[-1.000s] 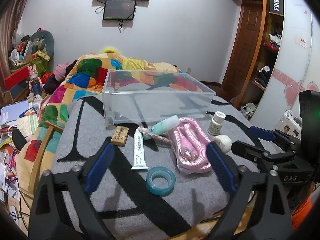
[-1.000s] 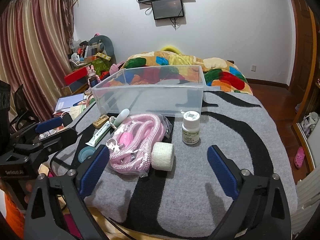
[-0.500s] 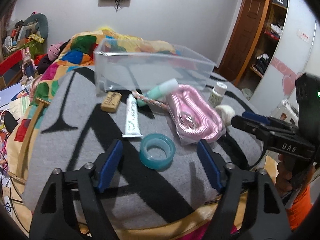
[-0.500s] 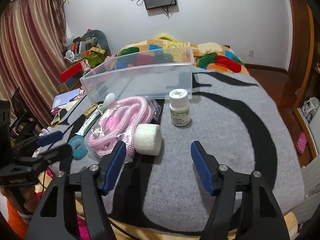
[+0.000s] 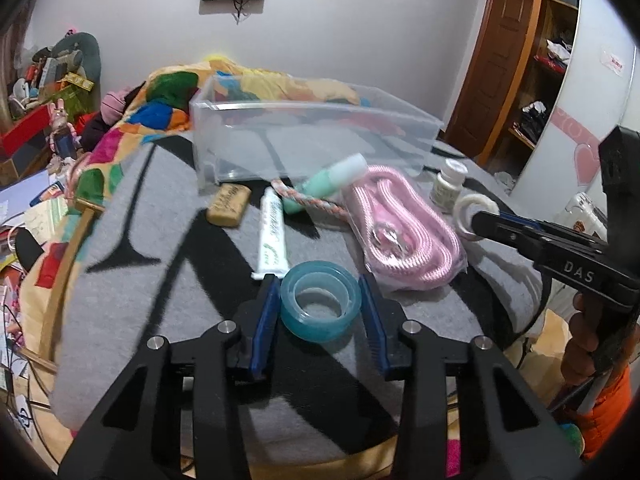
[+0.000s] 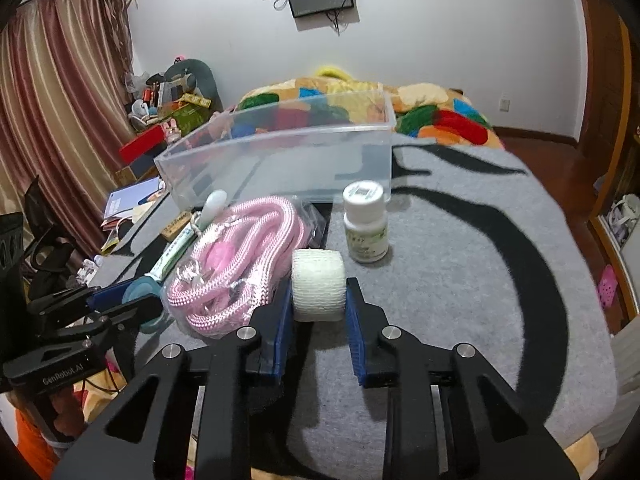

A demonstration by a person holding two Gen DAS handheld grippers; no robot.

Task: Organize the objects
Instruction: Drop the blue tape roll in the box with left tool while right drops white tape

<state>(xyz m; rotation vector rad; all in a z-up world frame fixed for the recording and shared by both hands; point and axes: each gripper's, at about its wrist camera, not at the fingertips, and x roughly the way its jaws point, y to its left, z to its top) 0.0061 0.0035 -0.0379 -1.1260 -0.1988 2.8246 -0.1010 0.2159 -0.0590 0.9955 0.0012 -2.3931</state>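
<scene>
I have both tongs down on the grey blanket [image 6: 460, 240], each straddling a roll, with the clear storage bin [image 5: 312, 140] as my landmark just beyond the clutter. The left gripper [image 5: 318, 300] brackets the teal tape roll [image 5: 318, 306], which lies flat with its hole facing up, on the near side of the bin and just on my side of the white tube [image 5: 273, 236]; the blue pads sit right at its two flanks, but I cannot tell whether they are pressing it yet. The right gripper [image 6: 319, 300] brackets the white gauze roll [image 6: 318, 285], which lies on its side with its axis running across from one pad to the other, so the pads meet its flat ends; it sits near the bin's front wall, touching the bagged pink rope [image 6: 240, 264] and just short of the white pill bottle [image 6: 365, 222]. There too the pads look flush with the roll, and I judge contact likely but not certain. The move that follows turns on the bin lying straight ahead of both tongs, beyond the rope, so each roll must be lifted and carried forward over it. Compared with half a second ago, both sets of fingers stood wide and short of their rolls; now they have advanced and narrowed until each roll fills the gap.
</scene>
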